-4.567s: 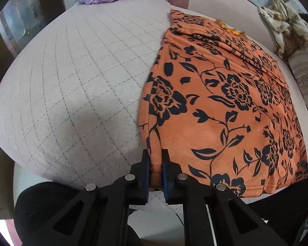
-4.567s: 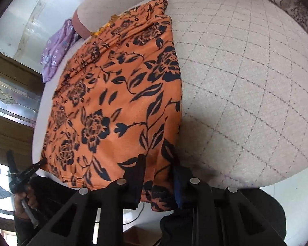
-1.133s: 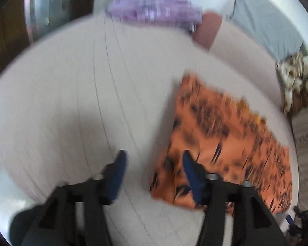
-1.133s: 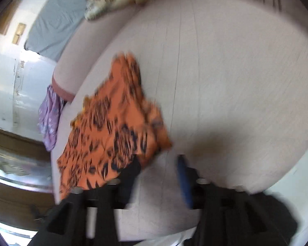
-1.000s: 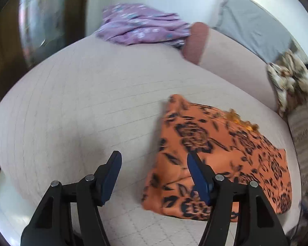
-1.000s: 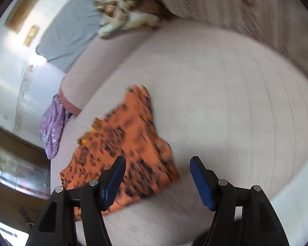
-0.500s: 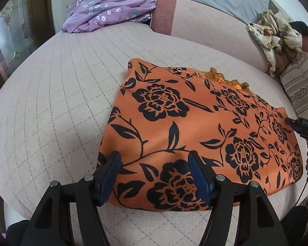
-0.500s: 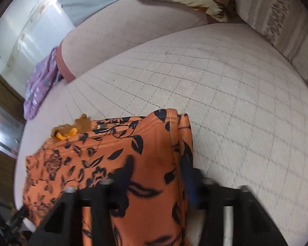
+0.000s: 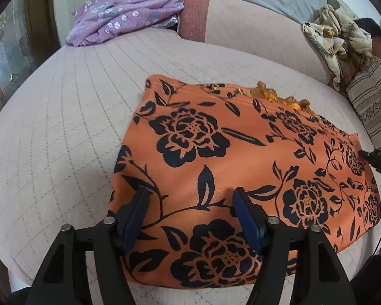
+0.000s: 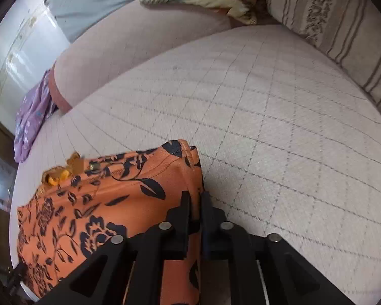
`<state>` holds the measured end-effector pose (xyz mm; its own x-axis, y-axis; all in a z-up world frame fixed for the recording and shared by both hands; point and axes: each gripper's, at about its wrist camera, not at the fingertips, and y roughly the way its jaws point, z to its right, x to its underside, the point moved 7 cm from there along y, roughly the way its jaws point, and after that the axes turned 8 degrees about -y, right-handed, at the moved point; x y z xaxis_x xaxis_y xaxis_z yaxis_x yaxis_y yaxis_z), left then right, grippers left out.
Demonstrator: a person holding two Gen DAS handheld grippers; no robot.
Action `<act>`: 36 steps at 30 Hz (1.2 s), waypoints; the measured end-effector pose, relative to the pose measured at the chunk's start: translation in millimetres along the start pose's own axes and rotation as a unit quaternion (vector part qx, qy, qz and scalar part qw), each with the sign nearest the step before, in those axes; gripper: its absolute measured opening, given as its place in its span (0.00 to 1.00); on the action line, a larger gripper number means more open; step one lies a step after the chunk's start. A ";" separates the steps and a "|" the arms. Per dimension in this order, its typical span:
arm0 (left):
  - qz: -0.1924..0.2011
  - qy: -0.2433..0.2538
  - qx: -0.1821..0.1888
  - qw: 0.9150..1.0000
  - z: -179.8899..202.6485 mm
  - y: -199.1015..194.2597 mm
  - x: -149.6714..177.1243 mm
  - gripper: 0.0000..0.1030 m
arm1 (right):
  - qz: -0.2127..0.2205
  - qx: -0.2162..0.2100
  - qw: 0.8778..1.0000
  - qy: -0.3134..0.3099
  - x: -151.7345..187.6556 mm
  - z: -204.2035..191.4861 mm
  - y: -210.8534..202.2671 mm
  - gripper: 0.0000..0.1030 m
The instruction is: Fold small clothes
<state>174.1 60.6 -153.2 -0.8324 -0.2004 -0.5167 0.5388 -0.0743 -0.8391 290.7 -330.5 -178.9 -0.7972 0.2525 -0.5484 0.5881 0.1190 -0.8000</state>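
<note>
An orange garment with a black flower print [image 9: 231, 157] lies folded flat on the quilted beige cushion [image 9: 58, 137]. My left gripper [image 9: 190, 203] is open, its fingers straddling the garment's near left part just above the cloth, empty. In the right wrist view the same garment [image 10: 119, 203] fills the lower left. My right gripper [image 10: 195, 198] is shut on the garment's right edge near its far corner. An orange trim [image 10: 61, 172] pokes out at the garment's far edge.
A purple flowered cloth [image 9: 124, 15] lies at the far left of the cushion. A crumpled cream floral cloth [image 9: 337, 33] and a striped pillow [image 9: 373, 101] sit at the far right. A backrest [image 10: 129, 35] runs along the far side.
Both grippers let go of the garment's near corners after folding it over. The left now hovers open over the folded garment; the right closed on its right edge.
</note>
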 end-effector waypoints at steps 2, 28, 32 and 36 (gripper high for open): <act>0.000 0.023 -0.014 1.000 3.3 3.3 1.3 0.73 | -0.004 0.006 1.000 -0.008 -0.5 -2.6 -10.3 0.20; -0.061 -0.028 -0.016 0.998 -48.2 84.6 -149.4 0.19 | -0.003 -0.123 0.991 -0.050 80.3 -61.6 -49.4 0.82; -0.004 -0.005 -0.008 1.000 -38.7 44.9 -147.0 0.25 | -0.005 -0.131 0.991 -0.041 77.1 -61.4 -49.6 0.82; 0.034 0.012 0.026 0.999 -26.2 -10.3 -115.4 0.49 | 0.018 -0.153 0.988 -0.017 56.8 -64.5 -67.8 0.82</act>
<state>261.2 110.1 -89.4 -0.7960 -0.1824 -0.5772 0.6001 -0.1129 -0.7919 214.4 -262.3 -140.1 -0.7764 0.2306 -0.5865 0.6254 0.3961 -0.6723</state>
